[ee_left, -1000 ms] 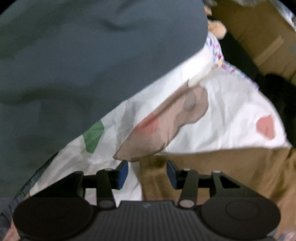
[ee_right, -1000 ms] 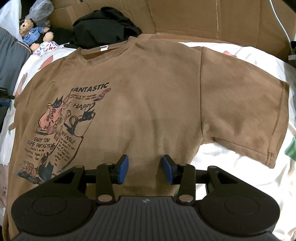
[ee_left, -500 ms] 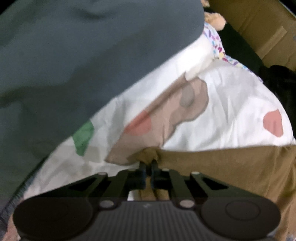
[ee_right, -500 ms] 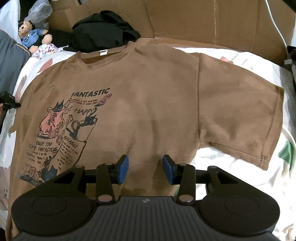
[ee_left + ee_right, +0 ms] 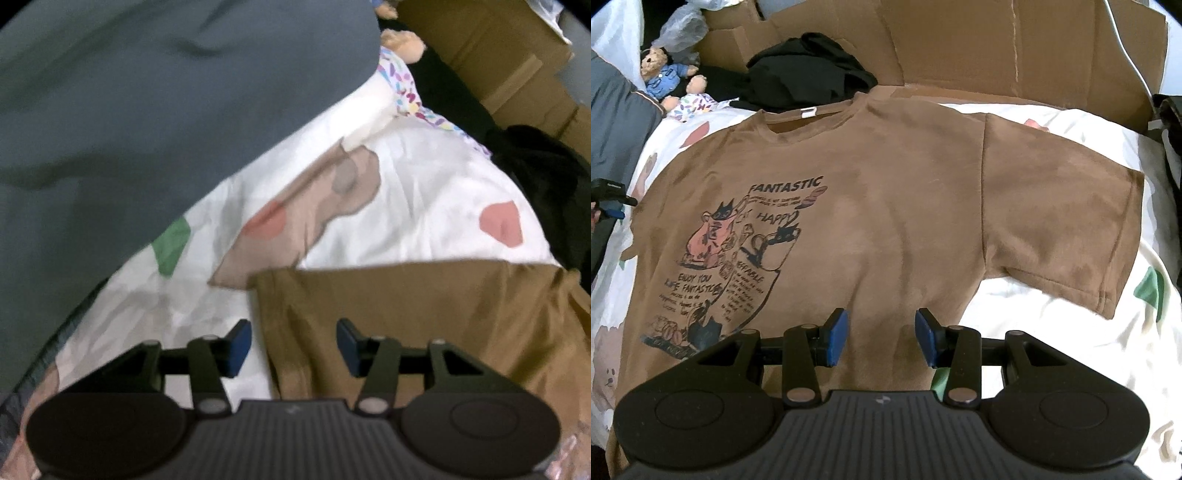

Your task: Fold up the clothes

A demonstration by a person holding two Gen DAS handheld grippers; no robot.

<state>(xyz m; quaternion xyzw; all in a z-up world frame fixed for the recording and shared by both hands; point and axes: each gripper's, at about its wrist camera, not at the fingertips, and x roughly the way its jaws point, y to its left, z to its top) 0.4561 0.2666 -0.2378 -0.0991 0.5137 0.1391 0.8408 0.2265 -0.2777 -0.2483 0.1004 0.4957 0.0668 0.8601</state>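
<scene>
A brown T-shirt [image 5: 886,192] printed with cartoon cats and the word "FANTASTIC" lies front-up and spread flat on a bed covered by a white sheet [image 5: 1052,350] patterned with pink, green and tan shapes, its collar toward a wall of cardboard [image 5: 997,48] at the far side and one short sleeve stretched out to the right. The right gripper [image 5: 881,338] hangs over the shirt's lower body, its blue-padded fingers [image 5: 836,338] spread apart with nothing pinched between them. At the shirt's other side, the left gripper [image 5: 293,347] is poised above the sleeve's edge, where the brown cloth meets the sheet; its jaws have just been opening and its fingers [image 5: 238,347] now stand apart, the sleeve cloth lying beneath the gap but not clamped by the pads. A grey pillow [image 5: 147,129] fills the upper left of the left wrist view. Beyond the collar sit a heap of black clothing [image 5: 809,77], a teddy bear in a blue shirt [image 5: 661,74] and a soft toy in spotted cloth [image 5: 694,103], all clear of the T-shirt
</scene>
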